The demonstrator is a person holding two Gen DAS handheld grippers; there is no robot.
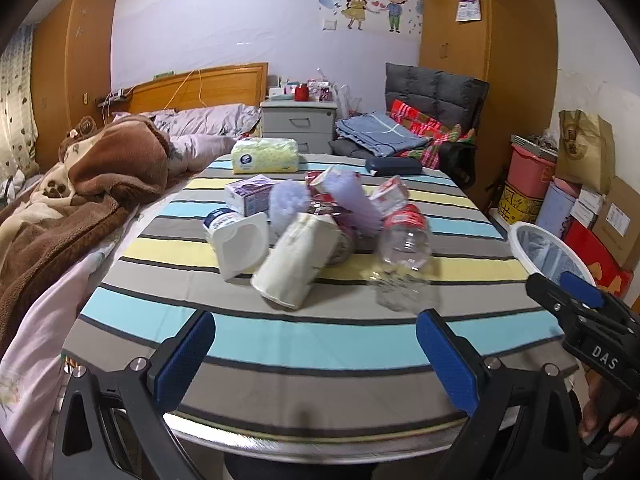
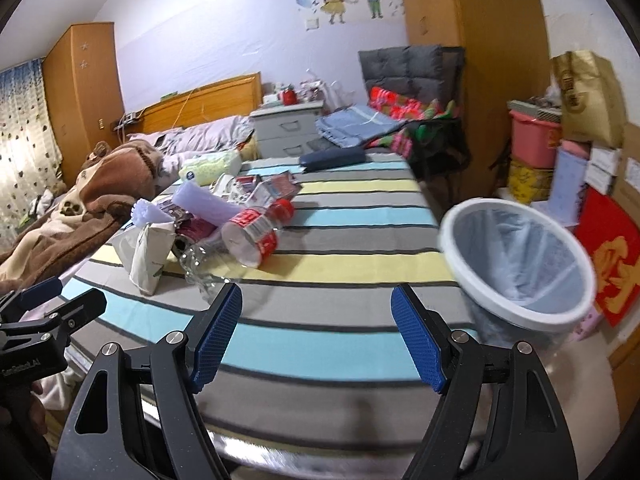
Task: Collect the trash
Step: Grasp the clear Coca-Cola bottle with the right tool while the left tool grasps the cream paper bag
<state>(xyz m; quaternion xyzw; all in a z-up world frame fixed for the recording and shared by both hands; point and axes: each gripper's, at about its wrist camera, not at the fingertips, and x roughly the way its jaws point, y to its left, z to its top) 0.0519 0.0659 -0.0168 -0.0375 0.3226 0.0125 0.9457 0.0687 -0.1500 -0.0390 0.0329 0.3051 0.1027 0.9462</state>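
A pile of trash lies mid-table on the striped cloth (image 1: 304,340): a cream paper cup (image 1: 294,262) on its side, a white yogurt tub (image 1: 237,240), a clear plastic bottle (image 1: 404,256) with a red label, purple foam sleeves (image 1: 352,200) and small cartons (image 1: 250,194). The pile also shows in the right wrist view (image 2: 224,220). My left gripper (image 1: 316,354) is open and empty, short of the pile at the table's near edge. My right gripper (image 2: 316,332) is open and empty over the near edge. A white-rimmed bin (image 2: 516,264) with a liner stands right of the table.
A tissue pack (image 1: 265,155) and a dark blue case (image 1: 394,167) lie at the table's far end. A bed with a brown blanket (image 1: 80,184) runs along the left. Boxes and bags (image 1: 576,184) are stacked behind the bin. A chair with clothes (image 1: 420,124) stands beyond the table.
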